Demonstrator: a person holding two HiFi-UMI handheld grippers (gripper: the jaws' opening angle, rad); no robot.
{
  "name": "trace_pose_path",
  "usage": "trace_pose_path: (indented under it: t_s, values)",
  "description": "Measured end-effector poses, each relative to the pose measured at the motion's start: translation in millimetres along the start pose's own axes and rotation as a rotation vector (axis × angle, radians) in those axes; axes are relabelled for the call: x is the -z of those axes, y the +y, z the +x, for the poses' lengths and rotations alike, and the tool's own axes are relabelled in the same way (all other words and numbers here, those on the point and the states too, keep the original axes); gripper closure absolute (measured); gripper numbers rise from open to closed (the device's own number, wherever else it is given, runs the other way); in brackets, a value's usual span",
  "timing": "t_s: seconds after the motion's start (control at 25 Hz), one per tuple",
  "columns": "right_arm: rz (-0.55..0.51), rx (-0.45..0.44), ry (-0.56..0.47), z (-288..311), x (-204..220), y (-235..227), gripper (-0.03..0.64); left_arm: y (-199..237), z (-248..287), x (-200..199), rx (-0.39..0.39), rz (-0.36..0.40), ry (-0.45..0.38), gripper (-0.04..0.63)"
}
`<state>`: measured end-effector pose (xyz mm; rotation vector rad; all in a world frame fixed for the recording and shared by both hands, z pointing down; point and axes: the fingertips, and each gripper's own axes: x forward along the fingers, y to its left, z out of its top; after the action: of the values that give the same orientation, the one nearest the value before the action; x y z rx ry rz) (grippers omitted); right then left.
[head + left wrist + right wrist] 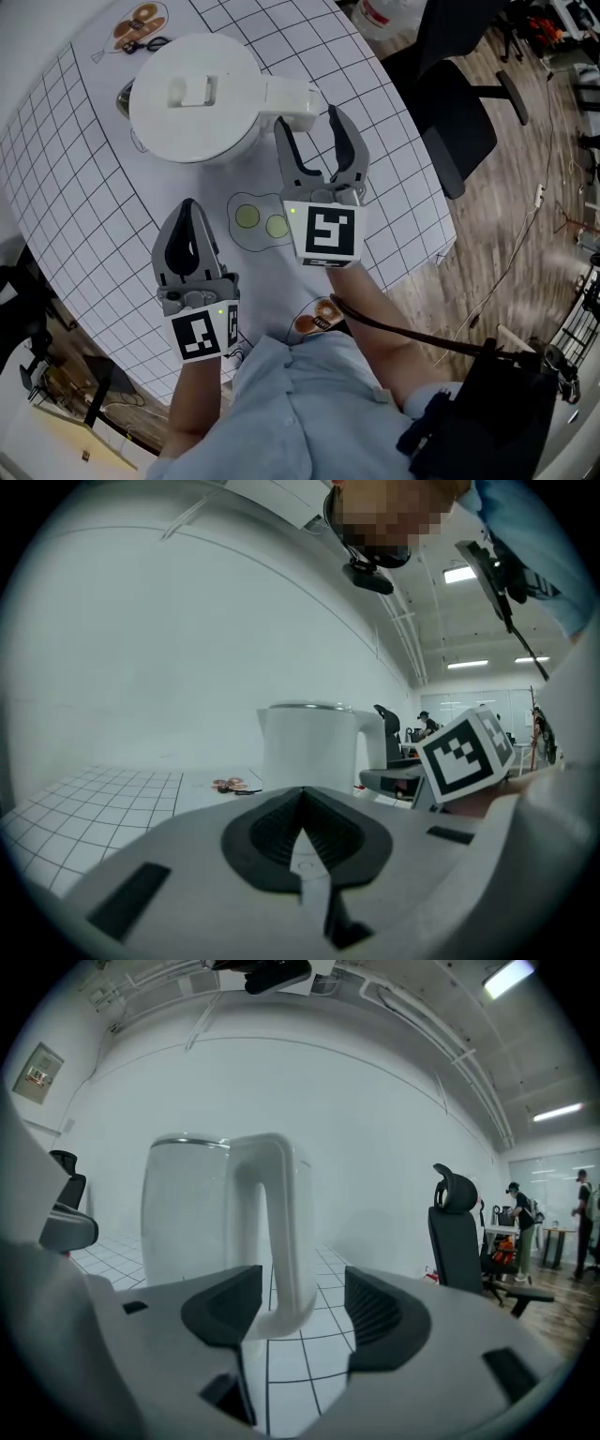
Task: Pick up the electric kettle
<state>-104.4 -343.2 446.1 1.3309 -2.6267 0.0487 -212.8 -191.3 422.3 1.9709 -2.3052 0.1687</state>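
A white electric kettle stands on the gridded white table, its handle pointing right in the head view. My right gripper is open, fingertips right at the handle's near side. In the right gripper view the handle rises just ahead of the gap of the right gripper, and neither pad presses on it. My left gripper is shut and empty, below and left of the kettle. The left gripper view shows the kettle beyond the shut left gripper.
A printed picture with two green circles lies on the table between the grippers. Other small prints sit at the far edge and the near edge. A black office chair stands beside the table's right rim.
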Motion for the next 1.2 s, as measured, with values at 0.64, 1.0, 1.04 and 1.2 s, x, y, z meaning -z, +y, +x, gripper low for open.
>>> trace_pose_path:
  t_s: [0.64,1.0,1.04,1.2]
  values:
    - [-0.003,0.057,-0.020,58.1,-16.7,-21.3,0.364,20.0,24.3,8.7,-0.057,-0.027,0.058,0.595]
    - [0.048,0.040,-0.095,53.9,-30.5,-9.2,0.604,25.8,12.2,4.0,-0.080,-0.021,0.043,0.595]
    - [0.057,0.041,-0.106,51.2,-32.8,-9.5,0.601,25.2,6.7,3.6,-0.085,-0.021,0.041,0.595]
    - [0.107,0.050,-0.124,52.4,-37.3,-8.2,0.591,32.8,-11.3,3.3,-0.111,-0.016,0.022,0.595]
